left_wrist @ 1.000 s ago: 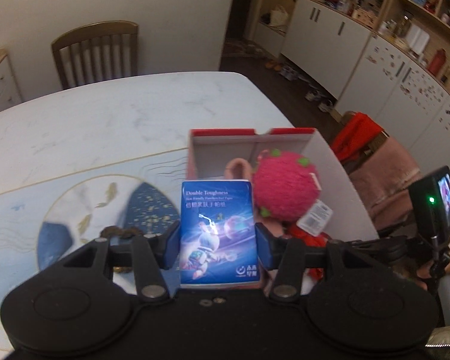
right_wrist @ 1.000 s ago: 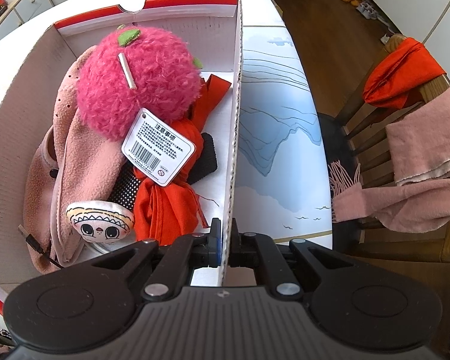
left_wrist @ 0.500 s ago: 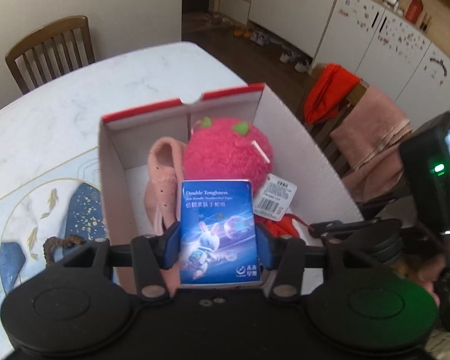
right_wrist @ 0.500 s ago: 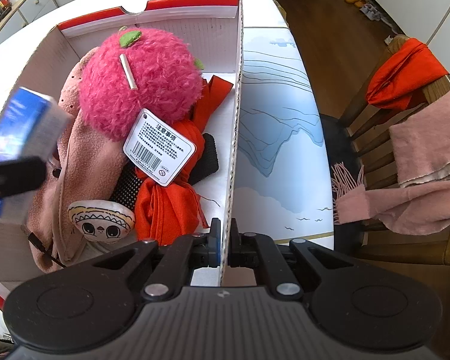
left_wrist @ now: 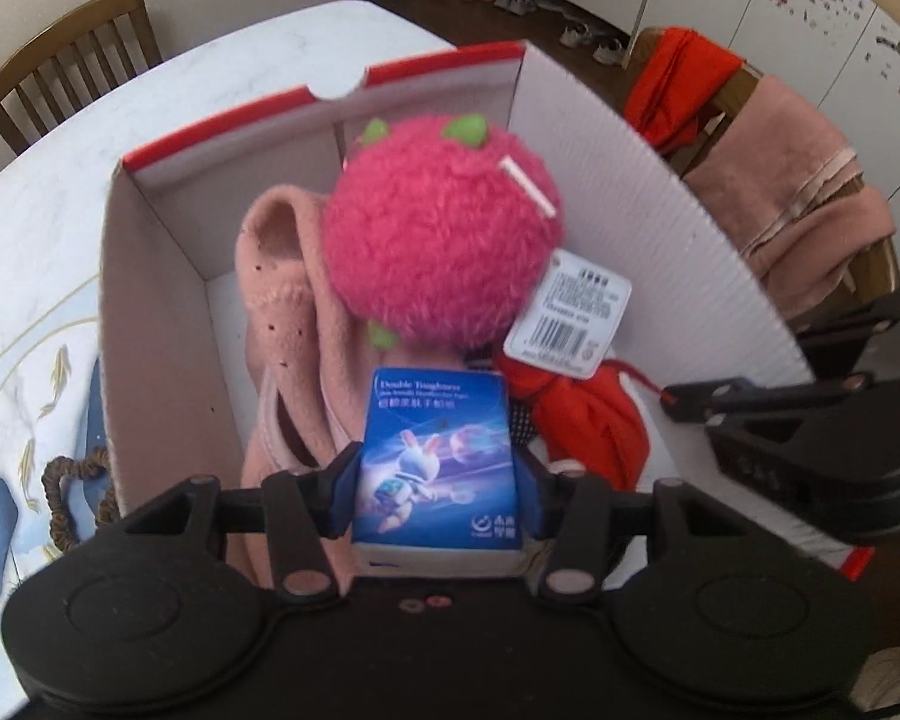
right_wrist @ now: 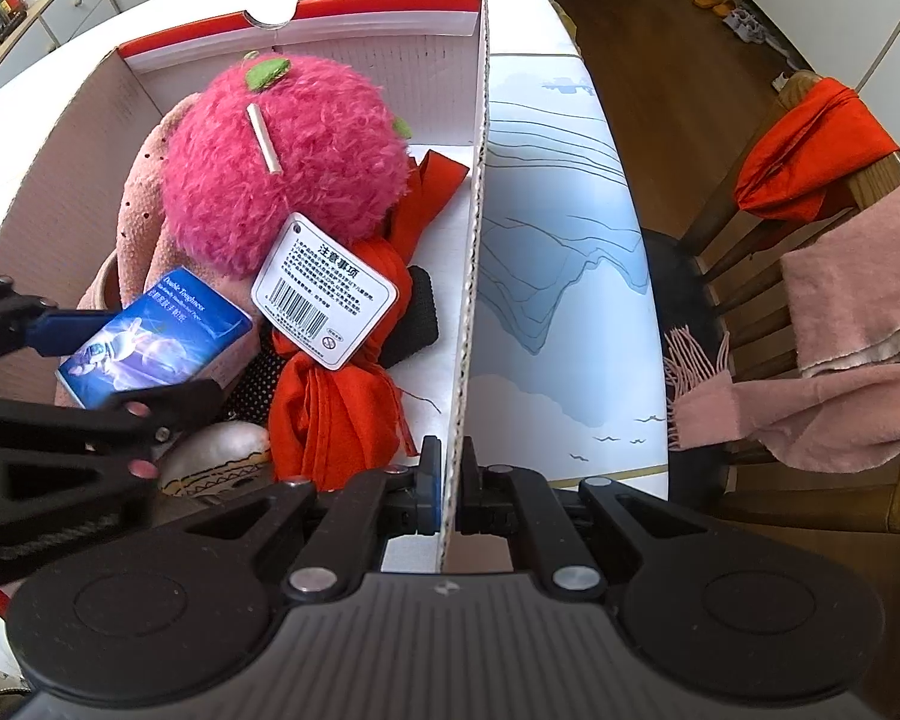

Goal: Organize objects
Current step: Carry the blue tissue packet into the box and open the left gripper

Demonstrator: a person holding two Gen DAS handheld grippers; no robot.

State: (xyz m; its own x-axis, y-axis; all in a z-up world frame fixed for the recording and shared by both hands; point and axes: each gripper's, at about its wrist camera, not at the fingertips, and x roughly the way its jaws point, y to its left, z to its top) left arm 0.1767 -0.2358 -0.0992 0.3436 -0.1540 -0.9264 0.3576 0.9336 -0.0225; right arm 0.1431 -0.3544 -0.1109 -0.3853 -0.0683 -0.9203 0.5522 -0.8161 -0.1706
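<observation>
Box (right_wrist: 474,276) on table (right_wrist: 546,276); plush ball (right_wrist: 282,162) inside, atop scarf (right_wrist: 144,204); tissue pack (right_wrist: 156,342) above box; chair (right_wrist: 810,276) right of table.

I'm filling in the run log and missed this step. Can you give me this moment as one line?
left claw: shut on tissue pack, above box contents | right claw: shut on box wall | pink plush: in box

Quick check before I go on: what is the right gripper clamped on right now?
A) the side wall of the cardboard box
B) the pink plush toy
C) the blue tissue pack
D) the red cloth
A: the right gripper pinches the cardboard box side wall between its fingers, while the left gripper holds the blue tissue pack above the box contents.
</observation>
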